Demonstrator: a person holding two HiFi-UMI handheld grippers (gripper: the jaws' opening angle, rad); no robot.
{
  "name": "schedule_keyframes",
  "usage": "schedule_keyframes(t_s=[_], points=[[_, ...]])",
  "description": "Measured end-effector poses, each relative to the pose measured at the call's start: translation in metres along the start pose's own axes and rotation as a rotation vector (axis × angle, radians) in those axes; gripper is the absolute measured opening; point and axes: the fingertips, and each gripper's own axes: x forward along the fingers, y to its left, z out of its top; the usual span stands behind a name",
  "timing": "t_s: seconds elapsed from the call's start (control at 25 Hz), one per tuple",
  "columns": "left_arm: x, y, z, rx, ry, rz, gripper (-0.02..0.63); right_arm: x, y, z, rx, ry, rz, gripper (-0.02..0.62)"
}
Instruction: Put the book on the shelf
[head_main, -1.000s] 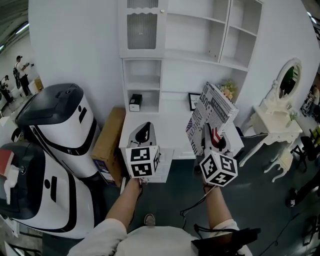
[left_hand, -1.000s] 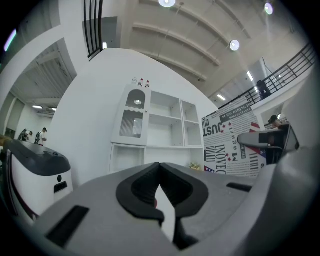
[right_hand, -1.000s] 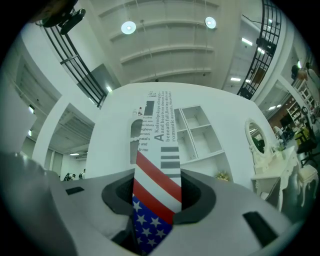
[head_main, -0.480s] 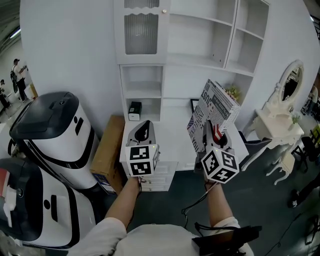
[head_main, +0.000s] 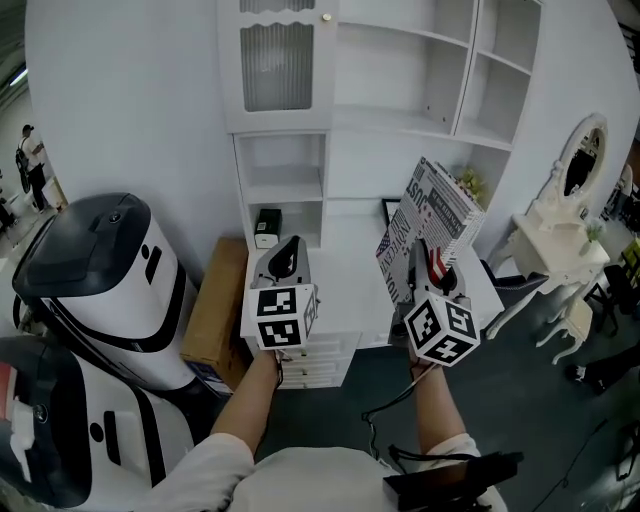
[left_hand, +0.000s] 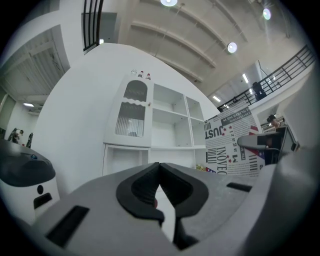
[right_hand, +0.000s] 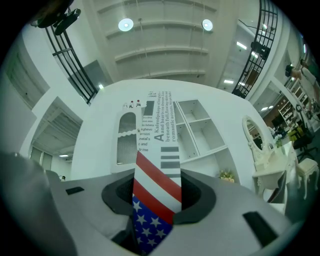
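Observation:
The book (head_main: 432, 228), covered in newspaper print with a stars-and-stripes flag, stands upright and slightly tilted in my right gripper (head_main: 426, 266), which is shut on its lower edge. In the right gripper view the book's spine (right_hand: 156, 150) rises between the black pads. My left gripper (head_main: 289, 250) is level beside it with nothing in it, and its pads meet at the tip (left_hand: 159, 166). Ahead stands the white shelf unit (head_main: 400, 100) with open compartments, also visible as the shelf unit (left_hand: 170, 125) and the shelf unit (right_hand: 200, 130). From the left gripper view the book (left_hand: 232, 145) shows at the right.
Below the shelves is a white cabinet top (head_main: 345, 285) with a small black box (head_main: 265, 226) in a cubby, a picture frame (head_main: 388, 208) and flowers (head_main: 470, 185). White-and-black machines (head_main: 100, 280) and a cardboard box (head_main: 215, 300) stand left. A dressing table with an oval mirror (head_main: 560, 240) stands right.
Both grippers have moved forward toward the shelf unit, which now looks nearer and larger. The book stays in the right gripper; the left stays shut with nothing in it.

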Motion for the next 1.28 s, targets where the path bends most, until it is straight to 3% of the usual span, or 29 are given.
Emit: schedule_keyframes(t_s=[0.56,0.96,1.28], points=[[0.034,-0.004,-0.016,-0.014,0.014,-0.017,0.008,0.027,-0.017,-0.019,-0.008,0.032,-0.023,0.170],[0.101,-0.007,-0.017,-0.010,0.017,-0.043,0.008,0.092,-0.031,-0.025,-0.011,0.005,0.010,0.170],[0.170,0.003,-0.016,0.021,0.024,-0.011,0.008,0.166,-0.048,-0.038,0.000,0.028,0.038,0.170]])
